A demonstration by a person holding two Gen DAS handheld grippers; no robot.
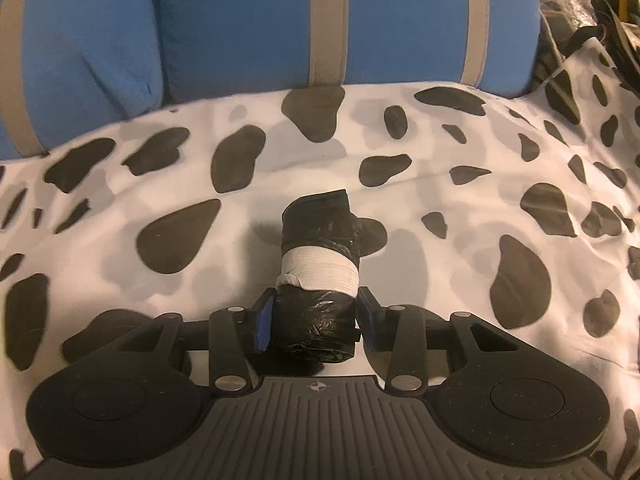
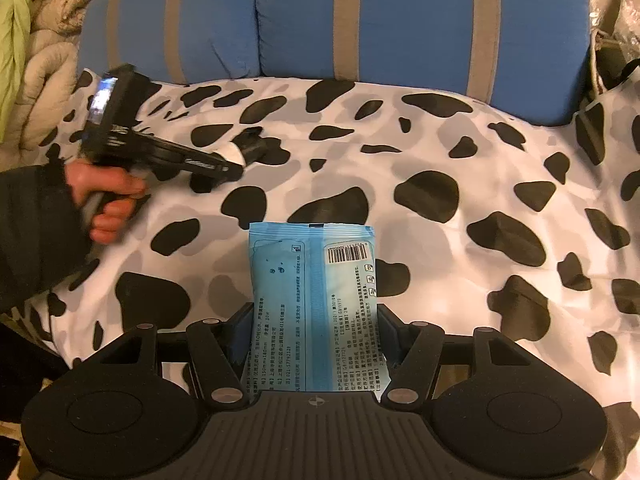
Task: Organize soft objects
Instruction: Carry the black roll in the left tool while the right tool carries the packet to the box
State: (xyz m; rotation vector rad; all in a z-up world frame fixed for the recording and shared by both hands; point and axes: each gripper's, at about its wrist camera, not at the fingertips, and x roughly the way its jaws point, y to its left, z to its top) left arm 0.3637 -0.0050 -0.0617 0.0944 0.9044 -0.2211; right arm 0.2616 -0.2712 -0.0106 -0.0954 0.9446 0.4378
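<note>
Cow-print fabric (image 1: 420,208), white with black and grey blotches, covers the soft seat both cameras look down on, and behind it rises a blue cushion (image 1: 248,20) crossed by tan stripes. At the far left of the right wrist view a quilted beige blanket (image 2: 44,80) and a green cloth (image 2: 16,16) are bundled against the cushion; at the right edge of the left wrist view lies a jumble of clear plastic and dark straps (image 1: 592,4). The left gripper (image 1: 318,322) has its 2 jaws partly closed around the near end of a black plastic bag roll (image 1: 320,248) bound with a white band; the blue left pad looks to be touching the roll, while on the right side contact is hard to confirm, so the grasp seems only just made. The right gripper (image 2: 316,336) is clamped on a light blue wet-wipe pack (image 2: 312,300), which stands up between the jaws. Judged by this, the sorting is at an early to middle stage: 2 soft items are in hand, neither is placed, and no destination is evident.
</note>
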